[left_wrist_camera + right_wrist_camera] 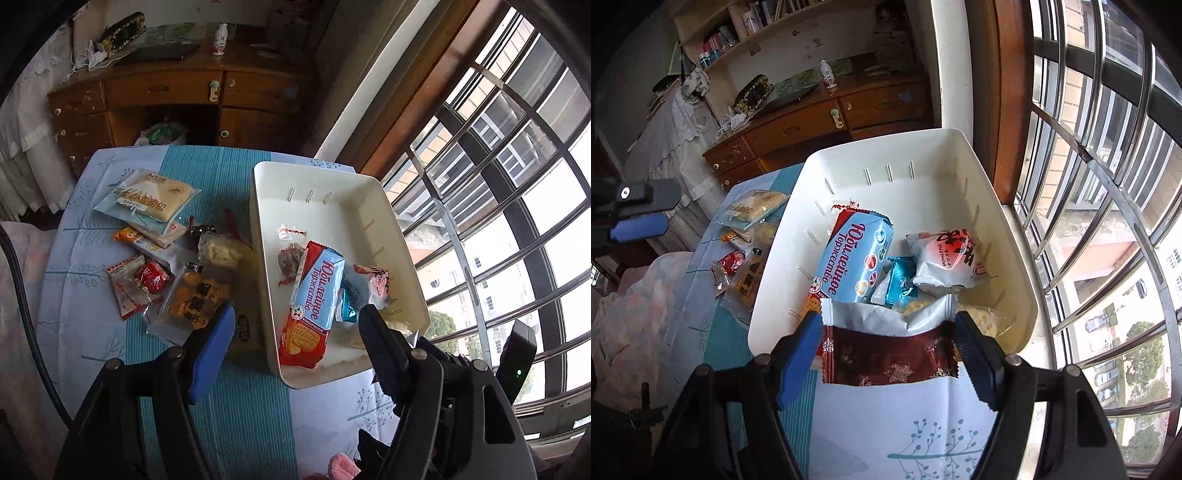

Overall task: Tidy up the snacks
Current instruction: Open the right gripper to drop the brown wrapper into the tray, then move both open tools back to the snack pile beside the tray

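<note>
My right fingers (886, 343) stand half open around a maroon packet (886, 354) at the bin (775, 295) rim, left fingers (295, 332) empty, half open; I'd release it over the bin.

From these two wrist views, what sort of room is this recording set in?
Most likely a lived-in bedroom or study at home: a wooden desk with drawers, a bookshelf above it, and a barred window over parked cars outside. The snacks lie on a cloth-covered table beside a white bin.
</note>
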The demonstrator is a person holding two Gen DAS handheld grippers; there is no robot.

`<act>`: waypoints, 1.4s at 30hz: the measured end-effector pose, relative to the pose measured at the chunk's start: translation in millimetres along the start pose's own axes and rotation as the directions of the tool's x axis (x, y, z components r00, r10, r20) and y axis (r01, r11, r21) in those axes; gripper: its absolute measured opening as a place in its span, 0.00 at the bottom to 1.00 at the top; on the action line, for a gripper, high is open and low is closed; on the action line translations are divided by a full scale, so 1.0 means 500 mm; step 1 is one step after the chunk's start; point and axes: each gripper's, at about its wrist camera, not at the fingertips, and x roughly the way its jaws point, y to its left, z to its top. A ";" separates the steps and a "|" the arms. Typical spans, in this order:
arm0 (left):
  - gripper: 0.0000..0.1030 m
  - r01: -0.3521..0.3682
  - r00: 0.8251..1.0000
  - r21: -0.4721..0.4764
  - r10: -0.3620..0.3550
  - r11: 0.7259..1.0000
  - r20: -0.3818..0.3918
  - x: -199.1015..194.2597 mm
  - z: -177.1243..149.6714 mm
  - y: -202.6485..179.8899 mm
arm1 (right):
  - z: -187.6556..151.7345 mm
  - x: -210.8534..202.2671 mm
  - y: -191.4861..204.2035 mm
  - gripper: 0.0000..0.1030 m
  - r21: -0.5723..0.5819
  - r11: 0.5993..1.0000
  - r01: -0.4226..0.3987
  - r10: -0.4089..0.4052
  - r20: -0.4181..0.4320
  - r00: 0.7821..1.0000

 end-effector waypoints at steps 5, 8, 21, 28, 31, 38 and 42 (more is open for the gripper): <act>0.67 -0.011 1.000 0.049 0.010 0.999 0.013 -0.031 -0.018 0.039 | -0.006 0.001 0.010 0.71 0.129 0.991 -0.041 0.046 -0.034 0.998; 0.67 -0.014 1.000 0.073 0.013 0.997 0.012 -0.053 -0.026 0.073 | -0.006 -0.002 0.026 0.71 0.184 0.983 -0.023 0.030 -0.033 0.999; 0.67 0.008 1.000 0.090 -0.009 0.996 0.019 -0.132 -0.046 0.247 | 0.003 0.014 0.098 0.80 0.300 0.951 0.081 -0.077 -0.026 0.997; 0.67 0.017 1.000 0.116 -0.019 0.993 0.020 -0.156 -0.048 0.328 | -0.006 0.007 0.136 0.93 0.357 0.927 0.120 -0.133 0.012 0.991; 0.67 0.025 1.000 0.137 -0.027 0.990 0.009 -0.155 -0.047 0.358 | -0.025 0.008 0.159 0.93 0.390 0.912 0.127 -0.141 0.006 0.990; 0.67 0.041 0.999 0.209 -0.038 0.977 -0.017 -0.143 -0.050 0.411 | -0.079 0.014 0.212 0.93 0.533 0.841 0.095 -0.104 -0.014 0.995; 0.67 0.025 1.000 0.253 -0.022 0.967 -0.017 -0.132 -0.053 0.431 | -0.102 0.015 0.241 0.93 0.589 0.805 0.070 -0.075 -0.015 0.997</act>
